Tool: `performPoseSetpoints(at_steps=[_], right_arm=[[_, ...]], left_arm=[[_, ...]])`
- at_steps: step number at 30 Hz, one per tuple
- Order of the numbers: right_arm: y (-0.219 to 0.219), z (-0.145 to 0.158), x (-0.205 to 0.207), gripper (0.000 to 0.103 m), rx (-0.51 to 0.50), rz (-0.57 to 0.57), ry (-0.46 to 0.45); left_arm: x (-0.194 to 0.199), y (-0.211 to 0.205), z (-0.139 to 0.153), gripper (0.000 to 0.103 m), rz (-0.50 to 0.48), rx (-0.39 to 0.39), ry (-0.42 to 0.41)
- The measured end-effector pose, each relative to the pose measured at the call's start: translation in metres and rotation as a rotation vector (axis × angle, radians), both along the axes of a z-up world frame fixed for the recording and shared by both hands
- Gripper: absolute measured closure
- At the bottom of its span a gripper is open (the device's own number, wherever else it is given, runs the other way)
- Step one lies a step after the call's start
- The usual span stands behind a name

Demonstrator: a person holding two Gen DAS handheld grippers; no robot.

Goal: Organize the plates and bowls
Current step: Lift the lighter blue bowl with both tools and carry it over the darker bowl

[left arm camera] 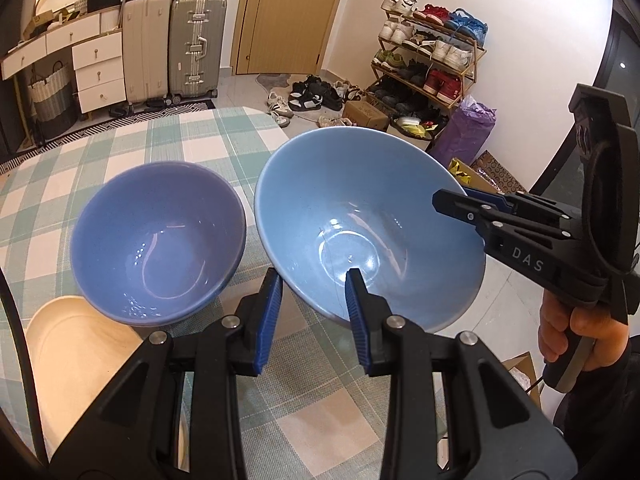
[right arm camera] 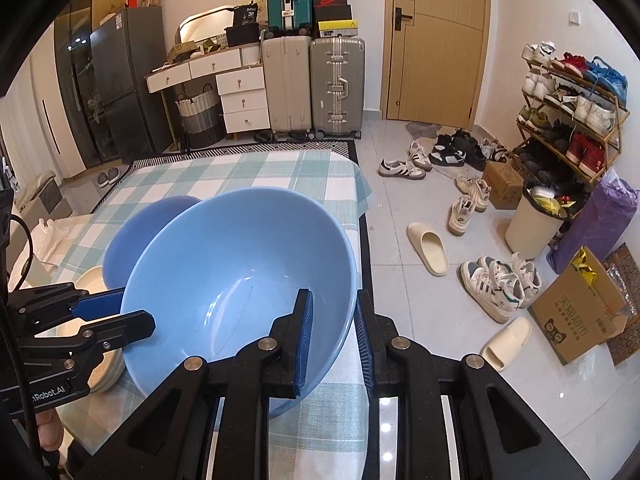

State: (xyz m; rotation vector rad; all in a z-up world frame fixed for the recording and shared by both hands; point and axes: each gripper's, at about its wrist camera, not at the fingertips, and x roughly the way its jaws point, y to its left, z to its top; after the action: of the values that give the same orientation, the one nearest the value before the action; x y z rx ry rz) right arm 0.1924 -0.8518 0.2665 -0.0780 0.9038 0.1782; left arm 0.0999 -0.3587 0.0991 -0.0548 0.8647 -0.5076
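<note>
The left hand-held gripper point(left arm camera: 314, 284) pinches the near-left rim of the large light-blue bowl point(left arm camera: 360, 216), one pad inside the wall and one outside, and the right hand-held gripper point(right arm camera: 333, 312) clamps the opposite rim the same way, both narrowed onto the thin wall. The bowl hangs tilted between them, its base apparently off the checked surface point(left arm camera: 120, 148), just right of the smaller, darker blue bowl point(left arm camera: 160, 248). That smaller bowl sits on a cream plate point(left arm camera: 80, 344) at the near-left.

To do the lift well, I judge both grips should rise together and stay level, so the glazed rim does not slide through the pads, and clear the smaller bowl's rim before any sideways move.

The big bowl's underside is hidden, so the gap beneath it is a guess. The cream plate is cut off by the frame edge, and the right view suggests a stack whose count I cannot tell.
</note>
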Motion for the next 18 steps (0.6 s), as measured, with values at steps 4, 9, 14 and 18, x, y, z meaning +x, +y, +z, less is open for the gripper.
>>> performPoseSetpoints(at_steps=[4,9,14,18], right_arm=[[0.004,0.016,-0.009,0.082,-0.002,0.001,-0.024],[0.014,0.033,-0.015,0.082,-0.002,0.01,-0.048],[0.029,0.046,-0.017,0.082,0.001,0.03,-0.068],[0.046,0.054,-0.017,0.082,0.003,0.05,-0.083]], left_arm=[[-0.01,0.006,0.017,0.074,0.0,-0.003,-0.03],[-0.022,0.019,0.04,0.074,0.01,-0.006,-0.061],[-0.032,0.037,0.061,0.074,0.031,-0.004,-0.091],[-0.039,0.053,0.075,0.074,0.054,0.002,-0.109]])
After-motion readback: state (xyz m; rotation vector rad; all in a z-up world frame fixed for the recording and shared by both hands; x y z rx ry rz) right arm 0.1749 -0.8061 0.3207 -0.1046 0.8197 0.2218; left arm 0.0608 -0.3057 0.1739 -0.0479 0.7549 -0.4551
